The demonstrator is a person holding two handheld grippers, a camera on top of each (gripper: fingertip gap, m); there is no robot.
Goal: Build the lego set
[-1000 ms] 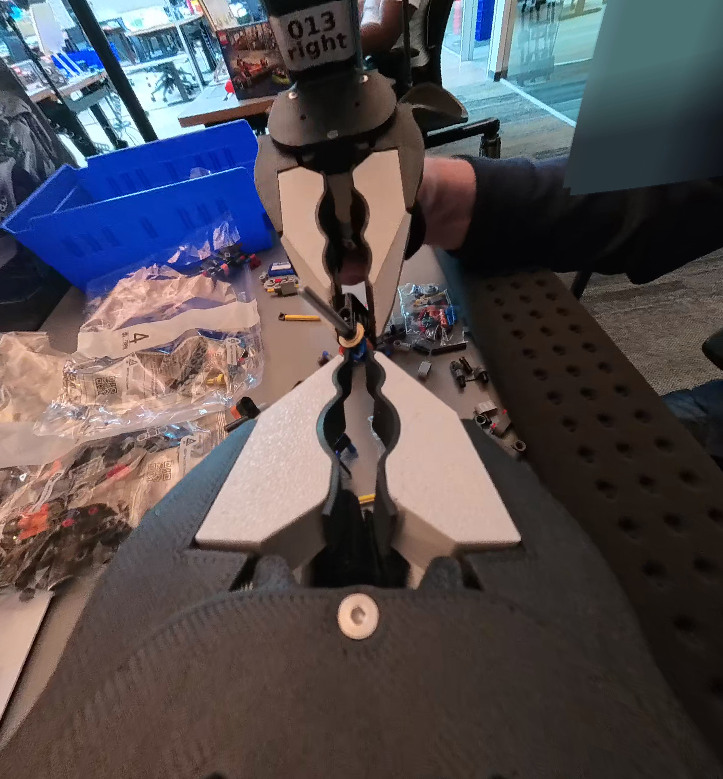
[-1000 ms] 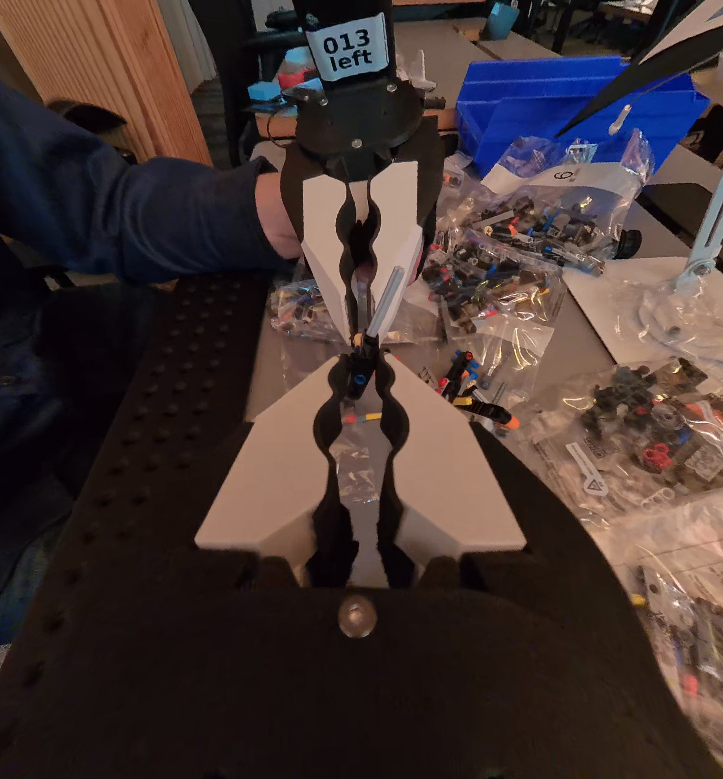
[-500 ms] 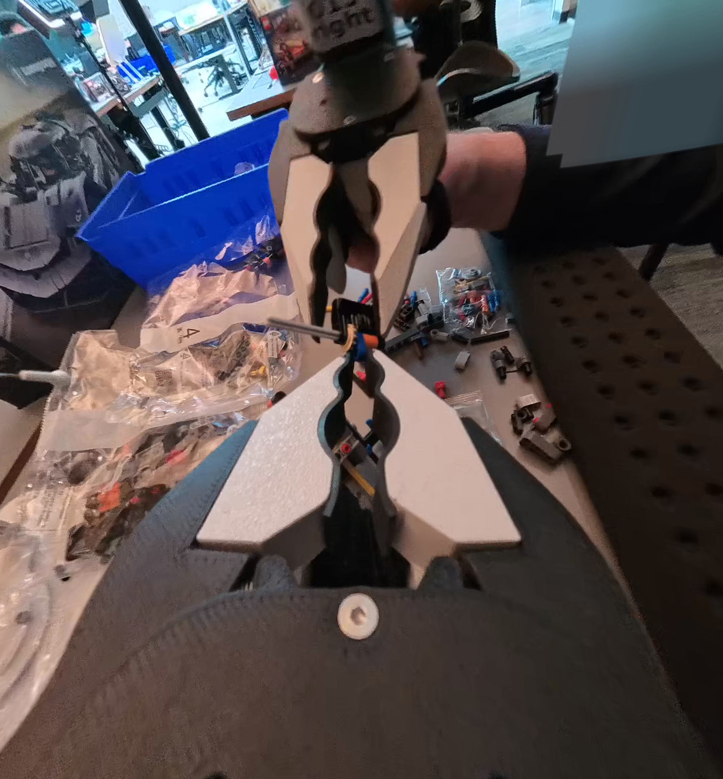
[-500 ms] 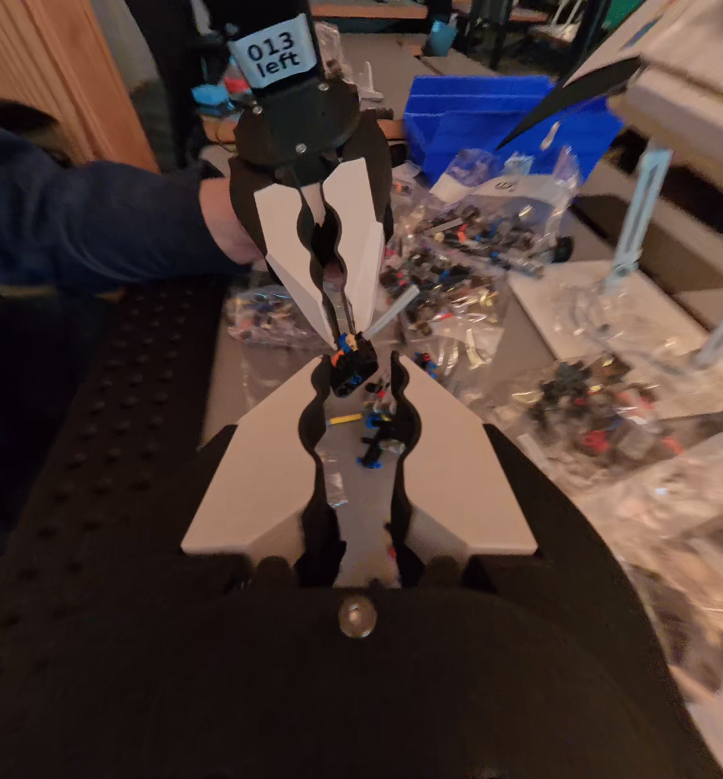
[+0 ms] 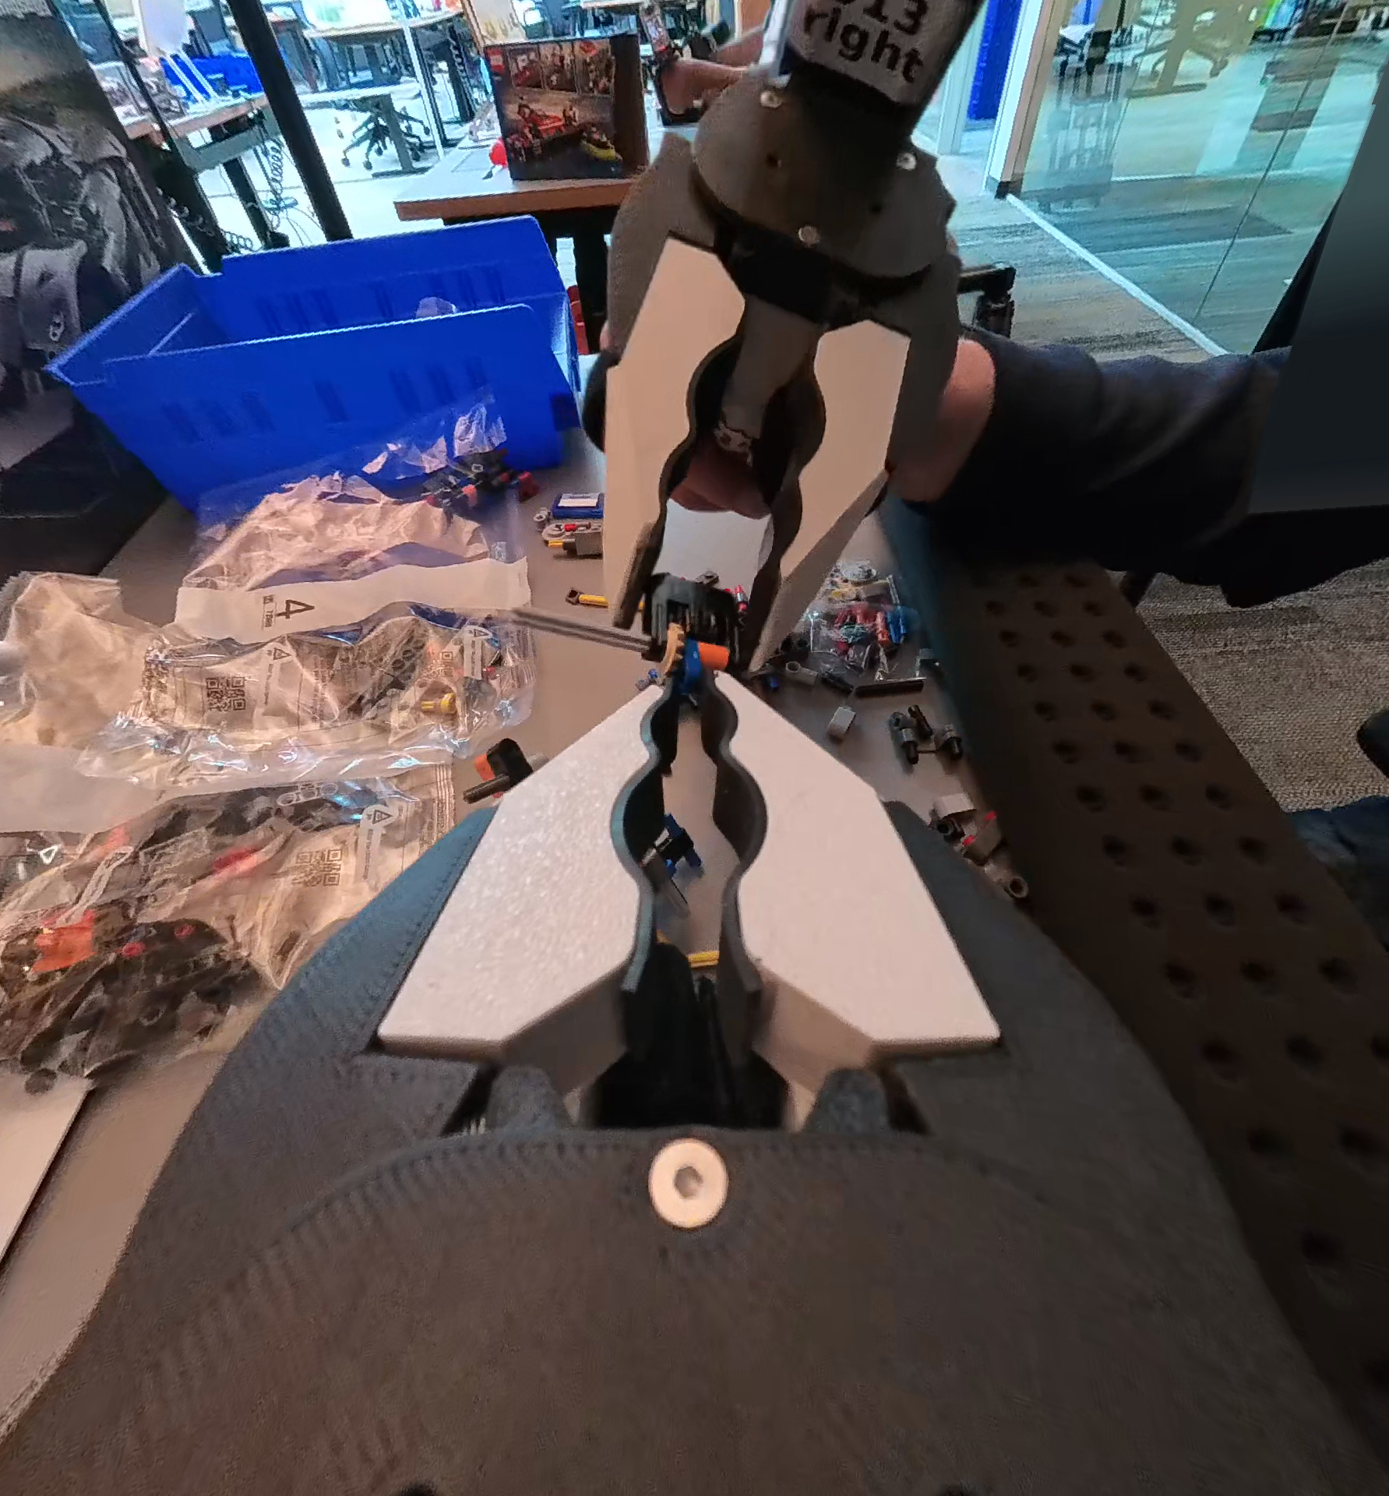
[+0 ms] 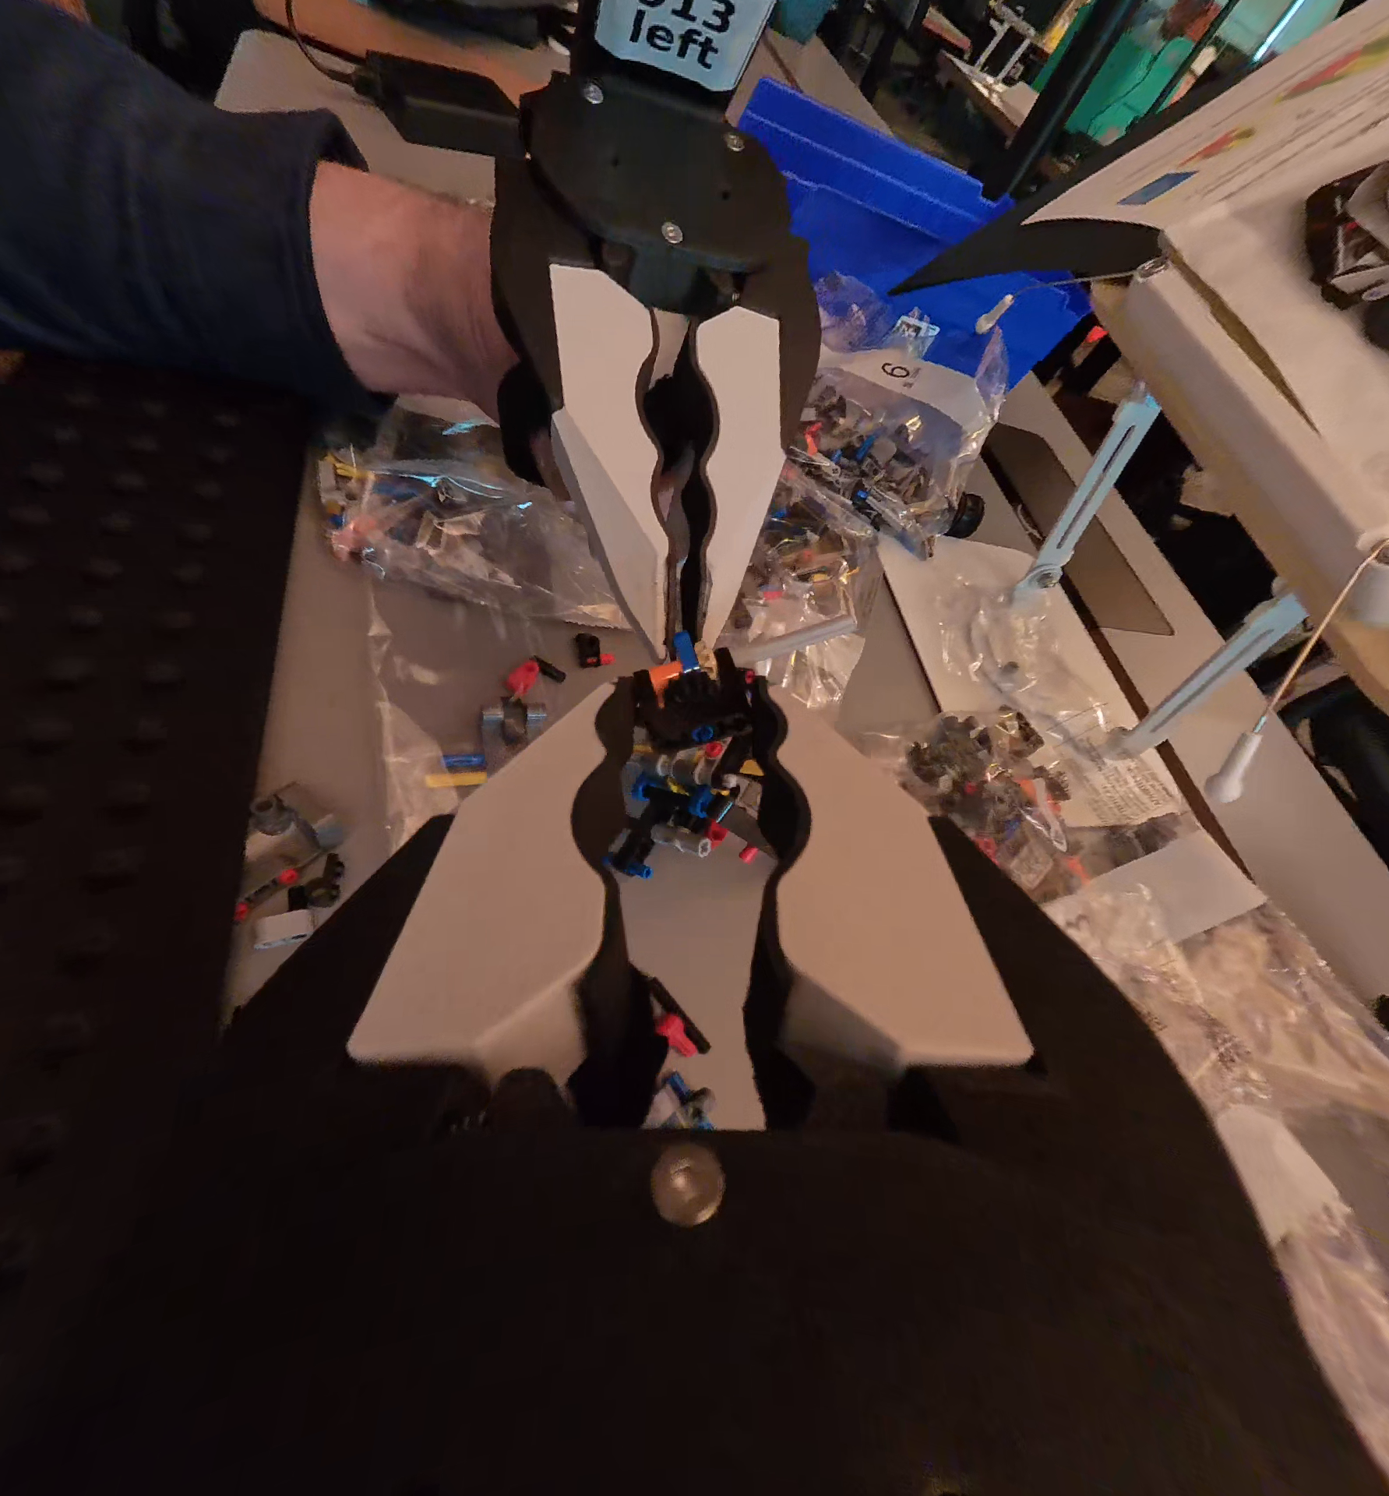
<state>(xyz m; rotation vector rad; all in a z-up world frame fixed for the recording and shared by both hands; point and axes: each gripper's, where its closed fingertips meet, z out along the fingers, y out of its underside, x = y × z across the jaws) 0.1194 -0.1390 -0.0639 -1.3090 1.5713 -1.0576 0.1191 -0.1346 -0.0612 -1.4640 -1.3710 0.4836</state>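
Both jaws are clamped: our left gripper (image 5: 687, 688) pinches the blue piece (image 5: 687, 676), our right gripper (image 6: 687, 688) the black sub-assembly (image 6: 687, 704); its grey axle (image 5: 573, 627) points frame-left at centre.

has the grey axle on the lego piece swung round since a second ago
Yes. The grey axle pointed toward the blue bin; now it lies flatter, pointing left over the bags.

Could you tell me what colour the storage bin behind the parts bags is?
The storage bin is bright blue, clearest in the left wrist view.
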